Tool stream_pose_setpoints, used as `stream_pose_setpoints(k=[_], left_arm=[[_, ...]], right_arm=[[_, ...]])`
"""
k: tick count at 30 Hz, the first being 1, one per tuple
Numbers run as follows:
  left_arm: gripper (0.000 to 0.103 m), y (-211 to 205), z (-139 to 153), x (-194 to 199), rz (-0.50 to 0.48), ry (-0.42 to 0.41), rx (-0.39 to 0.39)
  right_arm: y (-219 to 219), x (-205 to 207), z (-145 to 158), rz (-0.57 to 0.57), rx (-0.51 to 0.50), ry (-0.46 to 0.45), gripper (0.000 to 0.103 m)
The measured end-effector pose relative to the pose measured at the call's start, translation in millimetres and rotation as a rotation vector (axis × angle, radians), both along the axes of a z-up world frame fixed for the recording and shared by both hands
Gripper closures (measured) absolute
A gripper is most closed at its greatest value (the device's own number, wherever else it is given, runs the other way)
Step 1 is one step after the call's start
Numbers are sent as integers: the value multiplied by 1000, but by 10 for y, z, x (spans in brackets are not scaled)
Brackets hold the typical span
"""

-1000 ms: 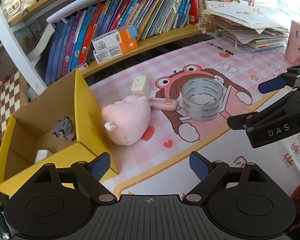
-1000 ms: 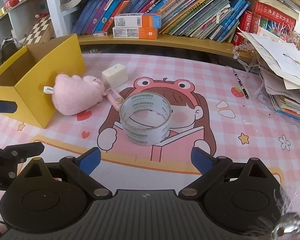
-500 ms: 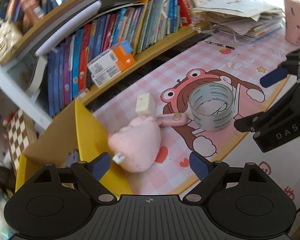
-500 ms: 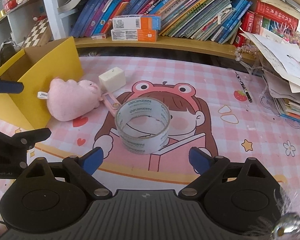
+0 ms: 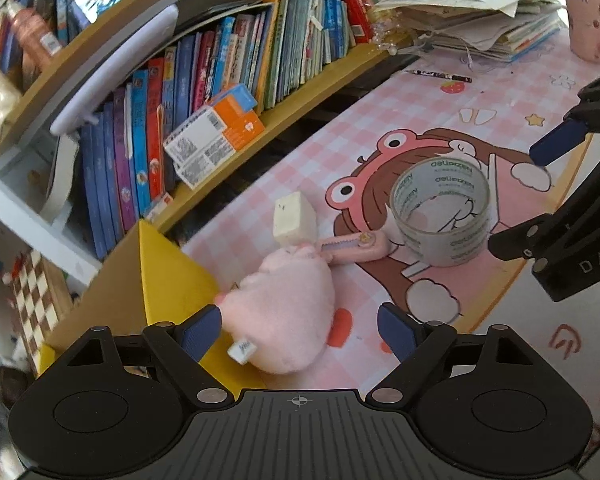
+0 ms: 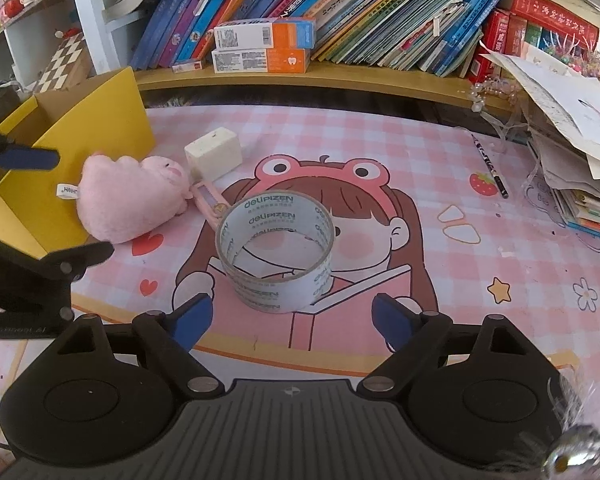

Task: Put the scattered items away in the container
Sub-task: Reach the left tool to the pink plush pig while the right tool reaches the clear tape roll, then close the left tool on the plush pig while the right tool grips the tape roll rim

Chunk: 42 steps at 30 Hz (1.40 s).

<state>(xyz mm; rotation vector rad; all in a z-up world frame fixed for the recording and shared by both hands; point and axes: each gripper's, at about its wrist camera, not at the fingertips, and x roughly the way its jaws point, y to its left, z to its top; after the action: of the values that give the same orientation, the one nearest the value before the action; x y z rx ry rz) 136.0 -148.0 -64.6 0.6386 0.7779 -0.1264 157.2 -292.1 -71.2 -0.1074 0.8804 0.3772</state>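
A pink plush toy [image 5: 286, 308] lies against the yellow cardboard box [image 5: 168, 280], also in the right wrist view [image 6: 128, 200]. My left gripper [image 5: 300, 334] is open, its fingers either side of the plush, just short of it. A clear tape roll [image 6: 276, 248] stands on the mat, with my open right gripper [image 6: 292, 320] just in front of it. A pink utility knife [image 5: 354, 246] and a cream block [image 5: 292, 220] lie between plush and tape. The box [image 6: 64, 136] stands at the left.
A bookshelf [image 6: 300, 76] with books and two orange-white cartons [image 6: 264, 44] runs along the back. A paper stack [image 6: 572, 128] sits at the right, a pencil [image 6: 490, 166] beside it. A checkerboard [image 5: 36, 300] lies left of the box.
My left gripper has moved from over the box toward the plush, which now sits between its open fingers. My right gripper has edged closer to the tape roll.
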Motion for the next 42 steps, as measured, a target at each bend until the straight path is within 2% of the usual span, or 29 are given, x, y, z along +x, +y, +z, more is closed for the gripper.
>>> stream_pose_setpoints(k=[7,18,42], left_arm=[[28,-12,-130,125,-34,14,81],[28,26,-328,256,-29,39,124],[27,73,-455,501,-34,24,214]], right_arm=[[39,91,-60,8,-14,4,18],[107,251,-131,26,-19,7,18],[236,440,-248,54,5,43,23]])
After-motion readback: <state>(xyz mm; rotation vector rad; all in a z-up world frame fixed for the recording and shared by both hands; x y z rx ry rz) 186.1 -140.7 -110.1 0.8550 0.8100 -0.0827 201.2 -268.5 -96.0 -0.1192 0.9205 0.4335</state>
